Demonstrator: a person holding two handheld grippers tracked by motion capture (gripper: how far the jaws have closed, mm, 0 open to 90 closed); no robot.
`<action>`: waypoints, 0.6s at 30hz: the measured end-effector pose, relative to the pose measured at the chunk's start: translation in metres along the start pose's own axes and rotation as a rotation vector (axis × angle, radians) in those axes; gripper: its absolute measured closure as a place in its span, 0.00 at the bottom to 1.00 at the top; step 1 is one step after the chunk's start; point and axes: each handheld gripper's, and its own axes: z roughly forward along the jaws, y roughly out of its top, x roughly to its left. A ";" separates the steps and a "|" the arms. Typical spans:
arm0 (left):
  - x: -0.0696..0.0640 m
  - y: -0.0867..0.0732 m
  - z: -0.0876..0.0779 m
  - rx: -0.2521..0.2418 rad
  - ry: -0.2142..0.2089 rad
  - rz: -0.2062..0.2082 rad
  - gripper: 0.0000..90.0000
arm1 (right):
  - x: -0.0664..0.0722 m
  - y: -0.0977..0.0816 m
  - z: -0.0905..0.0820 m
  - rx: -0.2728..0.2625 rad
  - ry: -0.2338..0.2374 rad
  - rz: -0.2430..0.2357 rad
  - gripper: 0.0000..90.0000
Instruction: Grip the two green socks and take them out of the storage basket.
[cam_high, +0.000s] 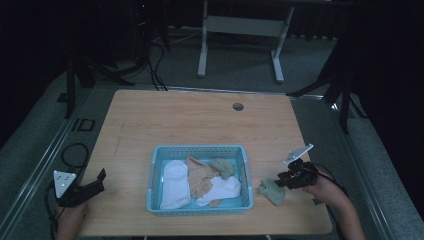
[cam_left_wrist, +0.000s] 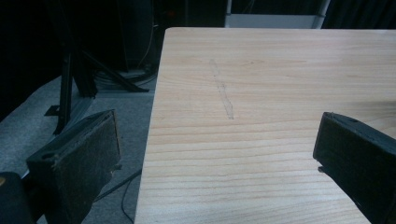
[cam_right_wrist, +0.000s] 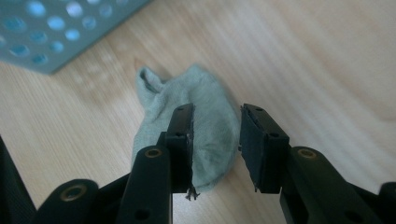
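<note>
Light wood table (cam_high: 200, 120), smooth grain, wide bare top beyond the perforated blue plastic basket (cam_high: 200, 151), grey carpet around. Basket holds soft white, tan, green socks. Green sock (cam_right_wrist: 205, 116) lies flat just right of basket; right gripper (cam_right_wrist: 215, 140) over it, jaws parted, released. Left gripper (cam_left_wrist: 215, 154) well left of basket at table edge, wide apart, empty.

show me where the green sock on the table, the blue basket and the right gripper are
green sock (cam_right_wrist: 210, 121), right gripper view, middle of its body
blue basket (cam_high: 200, 149), high view, far rim
right gripper (cam_right_wrist: 215, 135), right gripper view, midway between its fingertips
</note>
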 end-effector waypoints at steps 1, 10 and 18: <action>0.000 0.000 0.000 0.000 0.000 0.000 0.00 | 0.000 0.002 -0.003 -0.004 -0.004 0.000 0.69; 0.000 0.000 0.000 0.000 0.000 -0.001 0.00 | 0.013 0.039 -0.036 -0.053 -0.030 -0.069 0.70; 0.000 0.000 0.000 0.000 -0.002 -0.001 0.00 | 0.034 0.076 -0.046 -0.091 0.014 -0.190 0.68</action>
